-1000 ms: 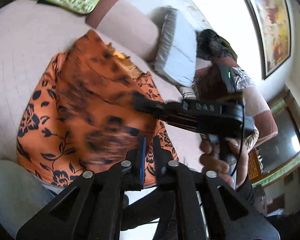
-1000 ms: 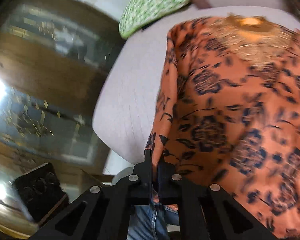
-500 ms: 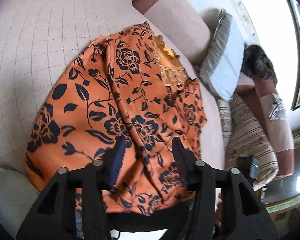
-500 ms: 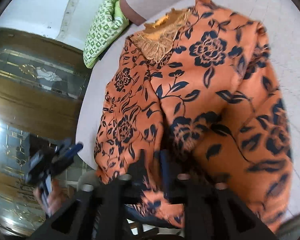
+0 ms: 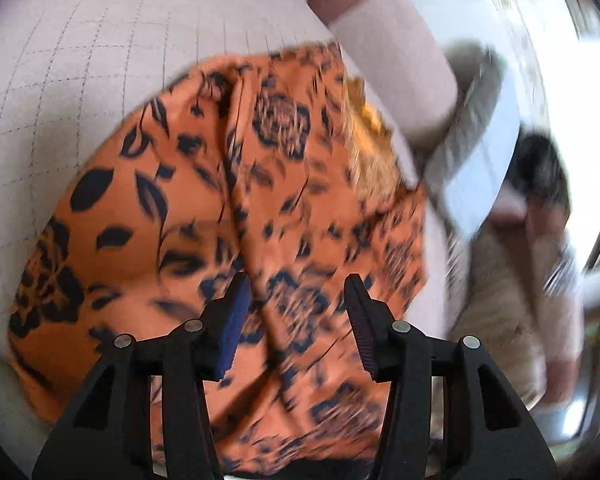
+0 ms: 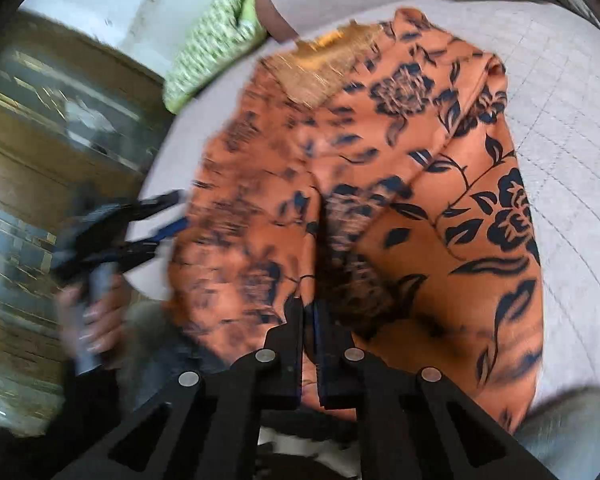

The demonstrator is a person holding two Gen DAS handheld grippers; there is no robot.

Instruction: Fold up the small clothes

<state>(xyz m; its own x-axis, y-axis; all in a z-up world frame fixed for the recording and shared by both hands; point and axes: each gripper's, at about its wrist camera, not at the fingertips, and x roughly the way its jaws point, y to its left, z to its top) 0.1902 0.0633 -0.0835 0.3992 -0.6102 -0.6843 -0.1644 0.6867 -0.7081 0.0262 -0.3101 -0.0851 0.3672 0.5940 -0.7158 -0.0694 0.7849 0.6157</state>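
Left gripper hovering agape over orange floral garment lying on quilted cushion; right gripper pinching garment's near edge.

Two wrist fisheyes, angled down, close, sharing orange garment

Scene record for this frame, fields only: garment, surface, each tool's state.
garment: orange floral top, lying spread, lengthwise crease down its middle
surface: quilted beige cushion
left tool: open, over the top's lower part, nothing pinched
right tool: shut on the top's near edge
nearby: green patterned pillow
image quality: motion blur in both views
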